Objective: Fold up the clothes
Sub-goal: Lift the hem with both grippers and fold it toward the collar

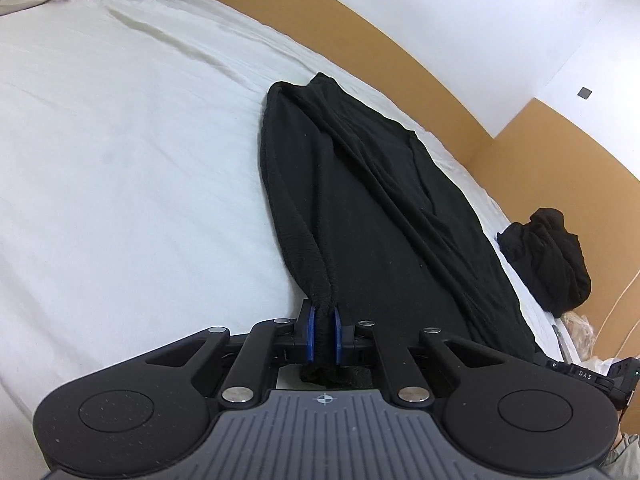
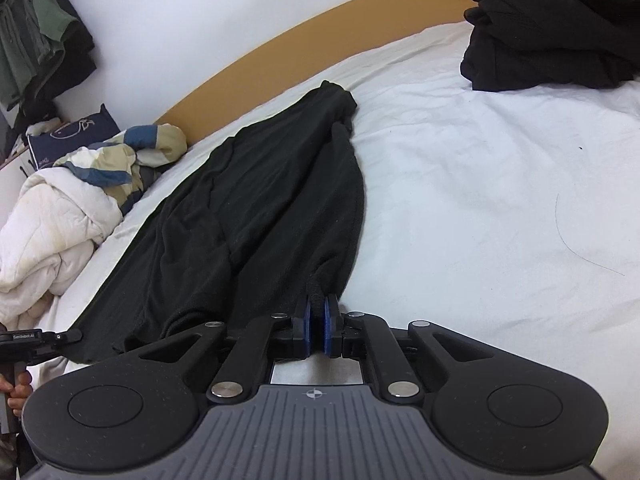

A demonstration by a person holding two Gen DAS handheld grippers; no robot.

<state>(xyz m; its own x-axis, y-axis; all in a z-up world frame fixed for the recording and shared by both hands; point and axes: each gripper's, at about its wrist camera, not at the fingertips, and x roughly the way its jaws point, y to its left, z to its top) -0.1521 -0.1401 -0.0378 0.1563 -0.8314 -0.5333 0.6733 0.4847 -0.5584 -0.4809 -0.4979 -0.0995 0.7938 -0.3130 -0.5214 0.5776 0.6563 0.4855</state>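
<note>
We take the white bed sheet (image 1: 120, 160) as our landmark. The black garment (image 1: 360, 208) lies lengthwise across the sheet, folded into a long narrow strip, its far end reaching toward the tan headboard (image 1: 360, 36).

We hold the left gripper (image 1: 323, 334) at the near end of the strip; its blue pads (image 1: 311, 332) are nearly together, pinching a bunched corner of the fabric. We hold the right gripper (image 2: 319, 330) at the other near corner; its jaws are likewise almost closed, with a fold of the black cloth clamped between the pads (image 2: 329, 330).

Beyond the garment on the sheet sits a pile of dark clothes (image 2: 552, 24). At the sheet's opposite edge we note a crumpled white quilt (image 2: 52, 224) and a patterned pillow (image 2: 132, 152).
</note>
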